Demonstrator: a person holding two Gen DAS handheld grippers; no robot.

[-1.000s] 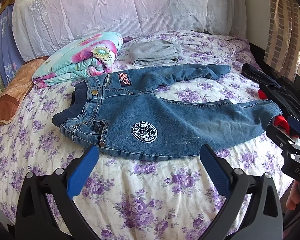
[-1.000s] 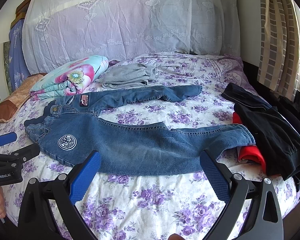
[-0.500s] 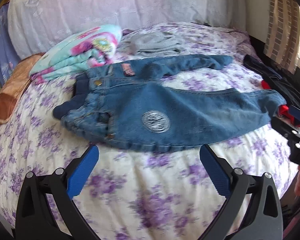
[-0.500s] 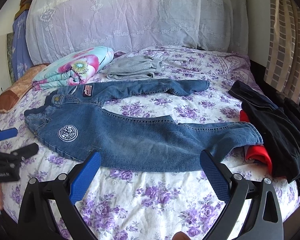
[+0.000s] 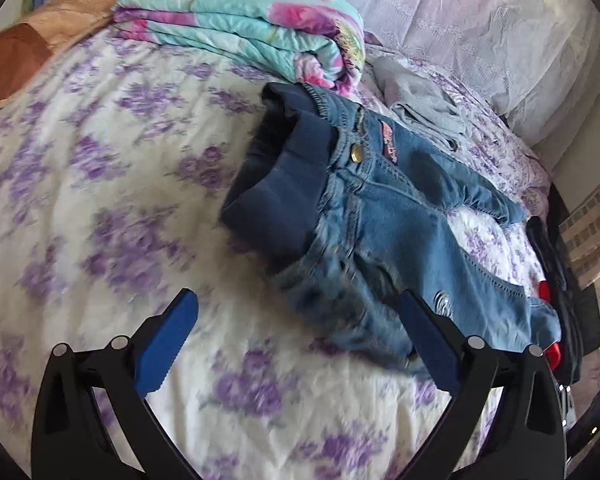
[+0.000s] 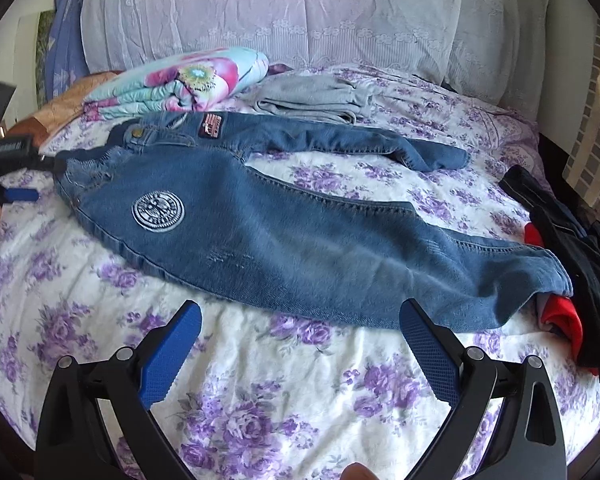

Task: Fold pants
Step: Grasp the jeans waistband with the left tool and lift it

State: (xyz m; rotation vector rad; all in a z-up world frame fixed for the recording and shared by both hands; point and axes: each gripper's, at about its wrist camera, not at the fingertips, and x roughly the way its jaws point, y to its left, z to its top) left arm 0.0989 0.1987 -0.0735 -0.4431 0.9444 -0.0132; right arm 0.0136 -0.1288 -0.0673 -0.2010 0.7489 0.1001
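Note:
Small blue jeans (image 6: 284,232) with a round white patch lie flat on the flowered bed, waist to the left, legs spread to the right. My right gripper (image 6: 300,344) is open and empty, just short of the near leg's lower edge. My left gripper (image 5: 296,340) is open and empty at the waist end of the jeans (image 5: 384,216); its right finger overlaps the near hip in the view. It also shows in the right wrist view (image 6: 16,184), beside the dark waistband.
A folded floral quilt (image 6: 180,80) and folded grey garment (image 6: 312,98) lie behind the jeans. A pile of black and red clothes (image 6: 572,288) sits at the bed's right edge, under the near leg's cuff. A brown pillow (image 5: 32,40) lies far left.
My left gripper has swung left around to the waist end and moved close to the jeans. My right gripper has moved nearer the near leg.

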